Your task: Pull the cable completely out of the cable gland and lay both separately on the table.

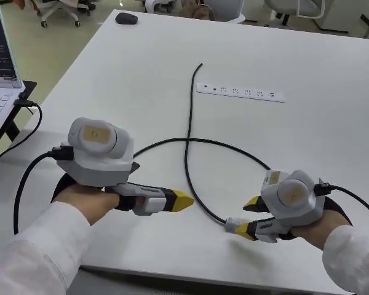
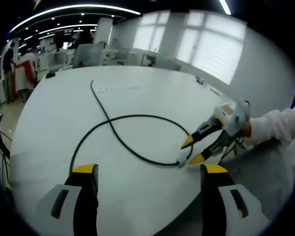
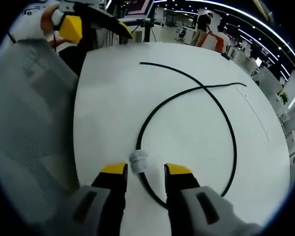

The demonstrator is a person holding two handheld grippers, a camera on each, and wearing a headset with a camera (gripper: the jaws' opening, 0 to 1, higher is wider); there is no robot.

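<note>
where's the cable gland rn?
Near the table's front-right edge in the head view: the white cable gland sits threaded on the black cable, between the tips of the open right gripper.

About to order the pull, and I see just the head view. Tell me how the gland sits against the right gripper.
Observer: Right gripper view: the gland lies between the right gripper's open jaws, unclamped.
Operator: Now report the other one.
Observer: Its own view shows the left gripper open, nothing between its jaws.
Operator: Say what leaves the gland.
Observer: Right gripper view: the cable leaves both ends of the gland, one run passing back between the jaws.
</note>
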